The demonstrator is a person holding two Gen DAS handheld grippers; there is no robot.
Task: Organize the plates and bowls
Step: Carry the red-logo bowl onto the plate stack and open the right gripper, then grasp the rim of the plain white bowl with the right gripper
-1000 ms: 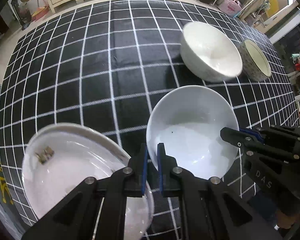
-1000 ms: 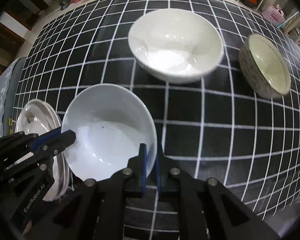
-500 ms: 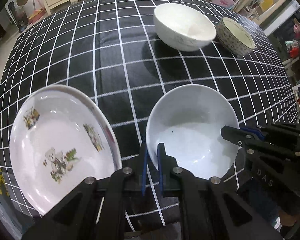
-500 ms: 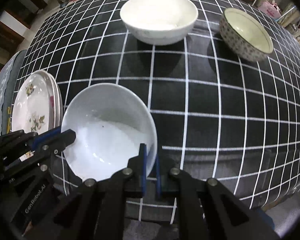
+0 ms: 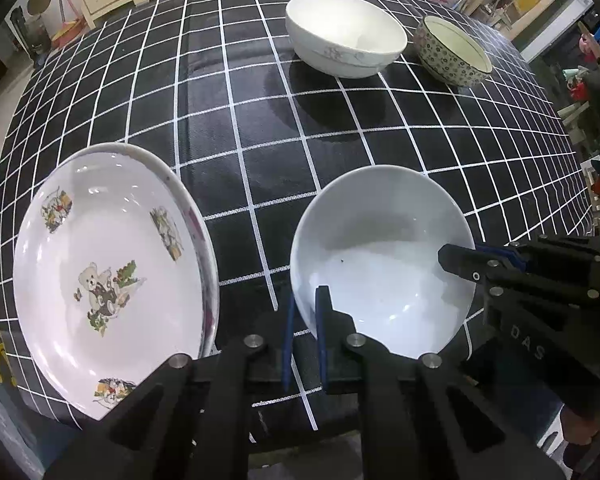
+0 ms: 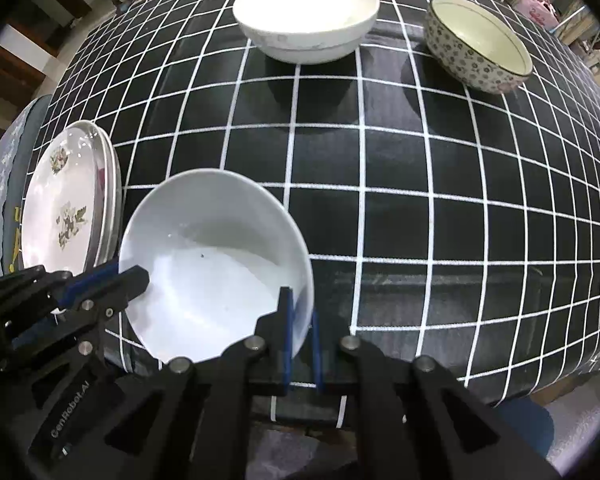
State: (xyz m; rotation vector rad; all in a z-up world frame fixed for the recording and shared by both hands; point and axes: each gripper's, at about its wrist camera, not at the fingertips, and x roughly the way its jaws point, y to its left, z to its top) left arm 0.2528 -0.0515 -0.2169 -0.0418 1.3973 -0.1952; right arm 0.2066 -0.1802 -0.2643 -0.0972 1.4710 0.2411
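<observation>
Black cloth with a white grid covers the surface point(image 5: 228, 120); cabinets and clutter sit behind its far edge.

Left wrist view: your left hand-held gripper point(image 5: 304, 332) is clamped on the near-left rim of the pale bowl point(image 5: 380, 252), one pad inside the rim, one outside. Your right hand-held gripper point(image 5: 456, 262) comes in from the right and pinches the same bowl's opposite rim. Bowl sits at the near edge of the surface; can't tell if it's lifted or resting. Just left of it, a plate point(image 5: 104, 276) with a bear print, stacked on another plate whose rim shows at its right side. Bowl and plate are apart. Far side: white bowl point(image 5: 344, 34), patterned bowl point(image 5: 452, 54) just right of it, not touching.

Right wrist view: your right hand-held gripper point(image 6: 300, 334) is clamped on the pale bowl's point(image 6: 216, 256) near-right rim. Left hand-held gripper point(image 6: 134, 276) grips the left rim. Plate stack point(image 6: 64, 200) lies left of the bowl, near the surface's left edge. White bowl point(image 6: 306, 14) and patterned bowl point(image 6: 478, 42) stand at the far side, well apart from the held one.
</observation>
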